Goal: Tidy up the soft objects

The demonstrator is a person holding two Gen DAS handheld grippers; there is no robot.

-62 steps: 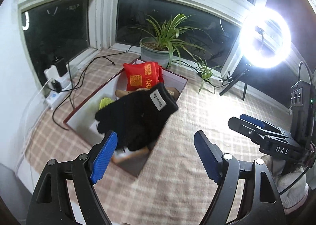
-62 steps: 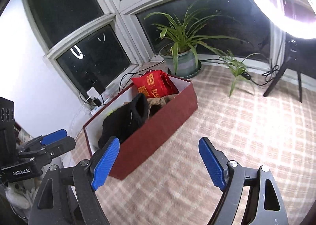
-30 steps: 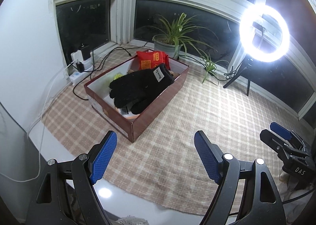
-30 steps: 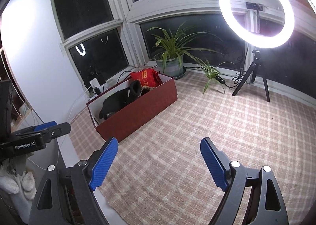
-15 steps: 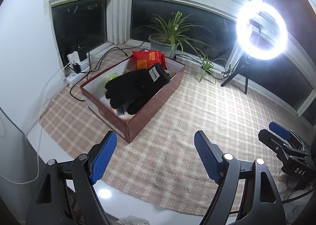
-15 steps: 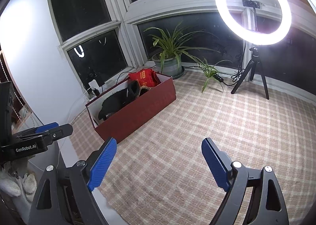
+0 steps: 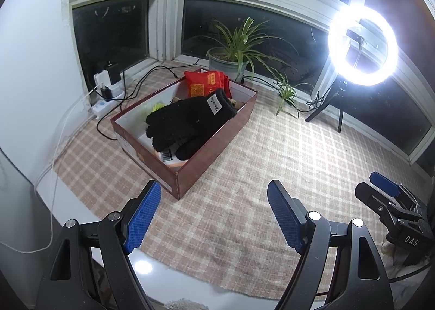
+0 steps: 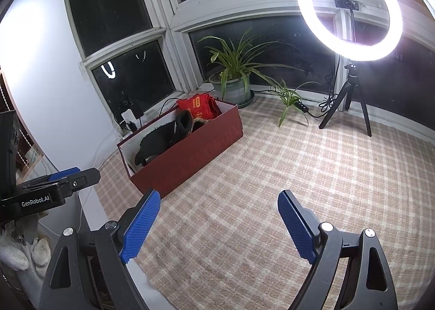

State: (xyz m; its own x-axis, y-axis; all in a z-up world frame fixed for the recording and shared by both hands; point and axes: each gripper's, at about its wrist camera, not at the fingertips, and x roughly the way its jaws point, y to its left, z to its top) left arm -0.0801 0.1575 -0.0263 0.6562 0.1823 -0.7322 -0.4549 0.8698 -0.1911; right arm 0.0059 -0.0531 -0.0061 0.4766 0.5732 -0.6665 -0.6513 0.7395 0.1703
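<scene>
**Both hand-held grippers released, soft things boxed**

Clearly, your left hand-held gripper [image 7: 213, 214] and right hand-held gripper [image 8: 218, 224] both stood released, nothing between their blue pads, hovering over the checked mat [image 7: 272, 174]. You had the black glove [image 7: 187, 119] lying across the red box [image 7: 217, 157], with the red pouch [image 7: 205, 84] propped at its far end near the potted plant [image 7: 233, 57].

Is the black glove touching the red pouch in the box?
Touching. In the left wrist view the black glove's cuff lies right against the lower edge of the red pouch inside the box, with no gap between them.
</scene>
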